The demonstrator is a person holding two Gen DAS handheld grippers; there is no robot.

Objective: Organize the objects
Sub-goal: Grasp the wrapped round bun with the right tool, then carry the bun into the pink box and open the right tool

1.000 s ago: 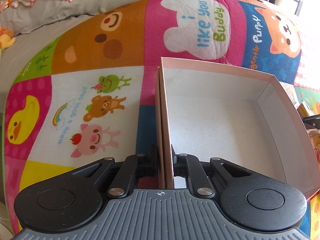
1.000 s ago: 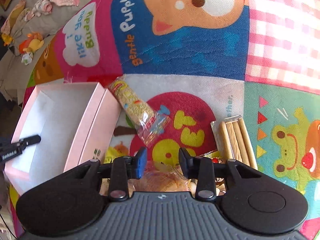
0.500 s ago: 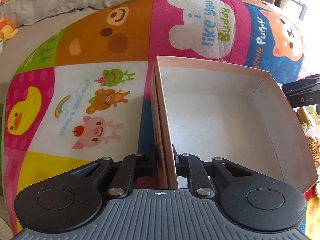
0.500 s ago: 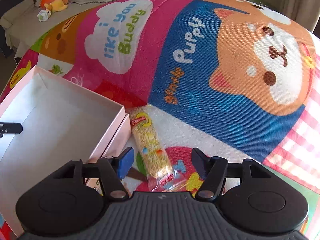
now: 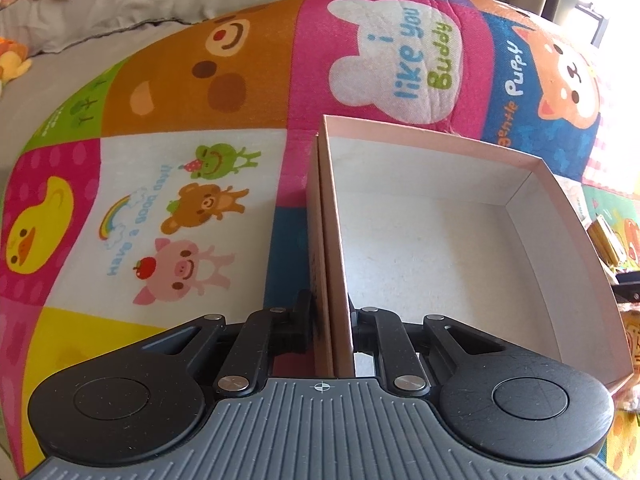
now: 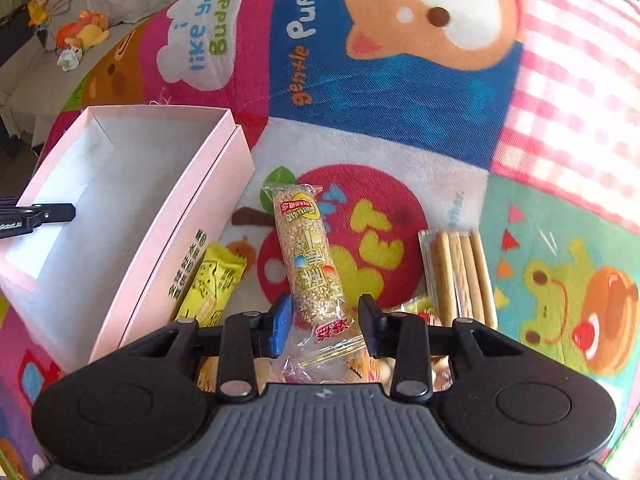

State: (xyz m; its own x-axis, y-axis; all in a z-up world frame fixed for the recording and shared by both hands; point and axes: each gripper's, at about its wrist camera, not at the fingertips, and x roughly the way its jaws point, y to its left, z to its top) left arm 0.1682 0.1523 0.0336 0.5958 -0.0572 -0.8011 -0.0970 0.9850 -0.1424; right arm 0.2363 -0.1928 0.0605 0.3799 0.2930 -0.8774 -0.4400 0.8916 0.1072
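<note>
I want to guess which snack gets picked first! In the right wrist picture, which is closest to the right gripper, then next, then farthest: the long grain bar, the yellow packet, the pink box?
1. Grain bar: right between the closing jaws of the right gripper.
2. Yellow packet: just left, beside the box.
3. Pink box: farther left.

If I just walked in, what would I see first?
The bright cartoon play mat with its big puppy face. Then the empty pink box, whose wall the left gripper pinches. Right of the box lies a puffed-rice snack bar, its end between the closing right gripper.
</note>
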